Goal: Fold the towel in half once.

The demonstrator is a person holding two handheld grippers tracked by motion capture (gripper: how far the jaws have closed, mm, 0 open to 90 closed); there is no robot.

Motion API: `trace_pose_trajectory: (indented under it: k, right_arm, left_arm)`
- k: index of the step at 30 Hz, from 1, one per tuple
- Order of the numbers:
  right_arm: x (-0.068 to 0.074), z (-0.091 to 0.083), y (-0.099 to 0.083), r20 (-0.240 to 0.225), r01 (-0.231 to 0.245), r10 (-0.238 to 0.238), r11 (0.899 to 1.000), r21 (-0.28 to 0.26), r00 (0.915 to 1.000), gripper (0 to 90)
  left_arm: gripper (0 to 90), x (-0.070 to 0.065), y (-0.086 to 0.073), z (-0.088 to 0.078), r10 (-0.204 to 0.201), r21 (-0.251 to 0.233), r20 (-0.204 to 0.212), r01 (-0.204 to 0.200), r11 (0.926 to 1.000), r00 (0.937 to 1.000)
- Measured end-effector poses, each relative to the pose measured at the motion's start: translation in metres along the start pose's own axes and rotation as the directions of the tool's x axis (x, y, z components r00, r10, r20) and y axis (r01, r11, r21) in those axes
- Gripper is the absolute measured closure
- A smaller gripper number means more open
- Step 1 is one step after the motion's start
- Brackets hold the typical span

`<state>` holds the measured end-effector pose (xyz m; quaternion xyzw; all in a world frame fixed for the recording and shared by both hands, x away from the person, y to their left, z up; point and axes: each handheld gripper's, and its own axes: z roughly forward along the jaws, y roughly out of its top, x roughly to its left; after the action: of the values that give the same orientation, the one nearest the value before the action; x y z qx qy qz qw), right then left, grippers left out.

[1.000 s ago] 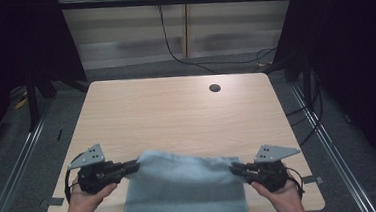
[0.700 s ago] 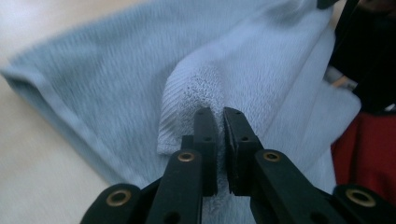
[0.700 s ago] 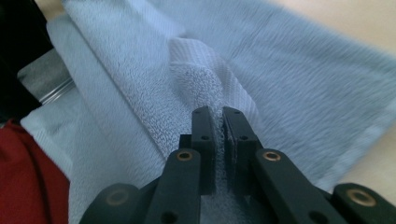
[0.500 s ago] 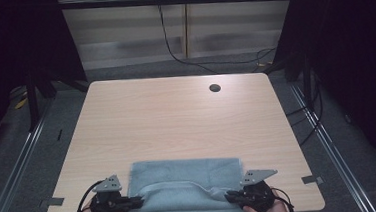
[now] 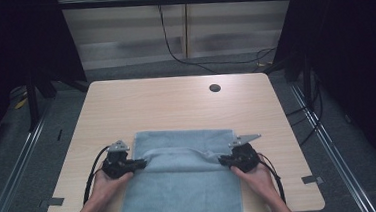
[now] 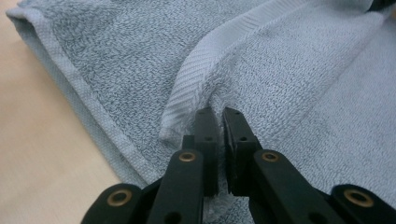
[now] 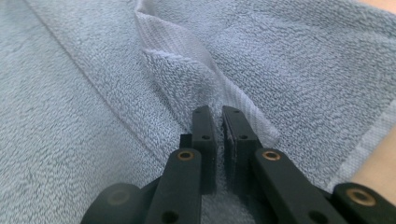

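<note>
A pale blue towel (image 5: 182, 191) lies on the near half of the wooden table (image 5: 165, 102) and hangs over its front edge. A ridge of cloth runs across it between the two grippers. My left gripper (image 5: 141, 164) is at the towel's left side, shut on a banded hem (image 6: 196, 70) that rises over the layer below; the jaws (image 6: 219, 112) pinch the cloth. My right gripper (image 5: 221, 160) is at the right side, shut (image 7: 218, 109) on a folded corner of the same towel (image 7: 70, 116). A hand holds each gripper from the near side.
A round dark hole (image 5: 215, 88) sits near the table's far edge. Bare wood stretches beyond the towel. A black cable (image 5: 172, 47) hangs against the back wall. Dark frames and floor rails flank the table.
Both grippers dipped toward the front edge, then moved forward and inward with the towel. The cloth, earlier held up between them, now lies on the table with its far part spread ahead.
</note>
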<state>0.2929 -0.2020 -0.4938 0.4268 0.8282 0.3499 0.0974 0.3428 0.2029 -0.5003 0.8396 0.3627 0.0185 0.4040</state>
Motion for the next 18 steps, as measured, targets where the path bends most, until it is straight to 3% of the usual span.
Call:
trace_pose_trajectory:
  k: [4, 8, 10, 14, 18]
  right_arm:
    - [-0.022, 0.016, 0.022, 0.044, -0.027, 0.027, 1.0, 0.0, 0.9987, 84.9]
    - [-0.038, 0.029, 0.038, 0.06, -0.056, 0.056, 0.998, -0.003, 0.9967, 84.9]
    - [-0.043, 0.035, 0.047, 0.063, -0.057, 0.056, 0.998, 0.006, 0.9965, 84.9]
    - [-0.051, 0.048, 0.062, 0.093, -0.114, 0.113, 0.994, -0.001, 0.9892, 84.9]
    - [-0.059, 0.057, 0.073, 0.101, -0.141, 0.141, 0.99, -0.001, 0.9849, 84.9]
  left_arm:
    - [85.5, 0.011, 0.015, 0.012, 0.003, -0.012, -0.053, -0.003, 0.9999, 0.9986]
    - [85.5, 0.031, 0.028, 0.018, -0.032, -0.011, -0.03, 0.031, 0.9994, 0.999]
    - [85.5, 0.041, 0.033, 0.021, -0.053, -0.021, -0.039, 0.052, 0.9984, 0.9978]
    - [85.6, 0.055, 0.043, 0.028, -0.1, -0.045, -0.066, 0.098, 0.9942, 0.9928]
    - [85.5, 0.059, 0.049, 0.032, -0.083, -0.047, -0.1, 0.079, 0.9958, 0.9915]
